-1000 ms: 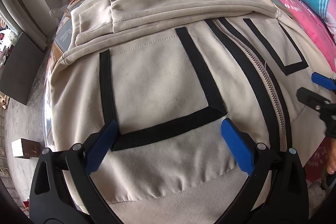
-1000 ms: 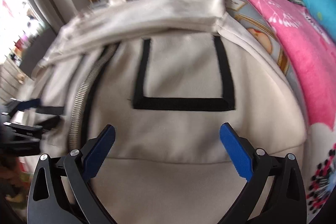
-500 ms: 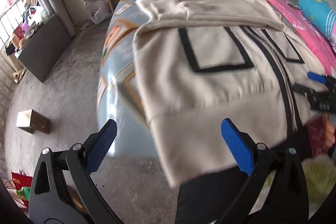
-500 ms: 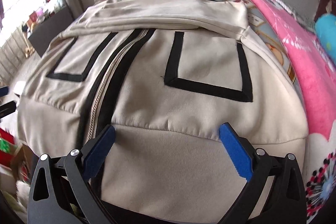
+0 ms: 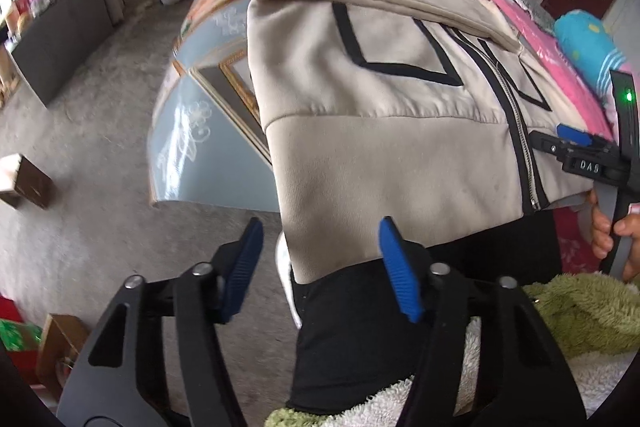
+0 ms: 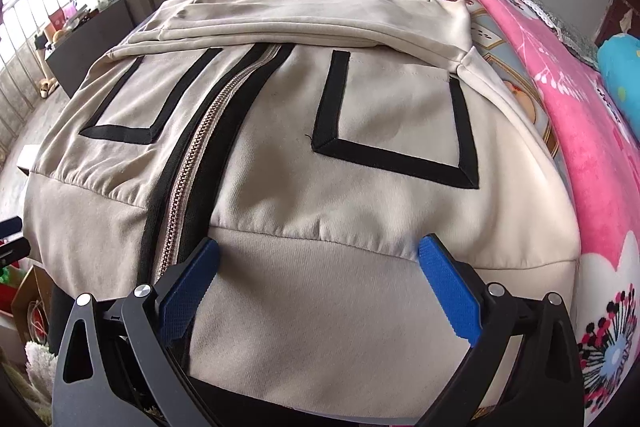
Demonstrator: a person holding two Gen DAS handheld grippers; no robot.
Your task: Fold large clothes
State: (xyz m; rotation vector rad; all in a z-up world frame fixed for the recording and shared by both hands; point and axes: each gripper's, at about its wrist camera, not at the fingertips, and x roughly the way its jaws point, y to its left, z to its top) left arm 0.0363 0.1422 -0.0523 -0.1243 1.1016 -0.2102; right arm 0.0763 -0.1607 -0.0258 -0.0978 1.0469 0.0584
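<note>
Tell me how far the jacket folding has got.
Done: both sleeves lie folded across the chest of the cream jacket. In hand: the left gripper, its jaws just closing, frames the hem corner; the right gripper is open over the hem. Left: folding the body.

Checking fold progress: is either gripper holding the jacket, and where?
Nothing gripped yet. Left gripper jaws have just been closing, jacket hem corner between them; right gripper open.

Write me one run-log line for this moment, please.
jacket: flat on bed, sleeves folded across | left gripper: jaws closing, hem corner between pads, not pinched | right gripper: open over hem
</note>
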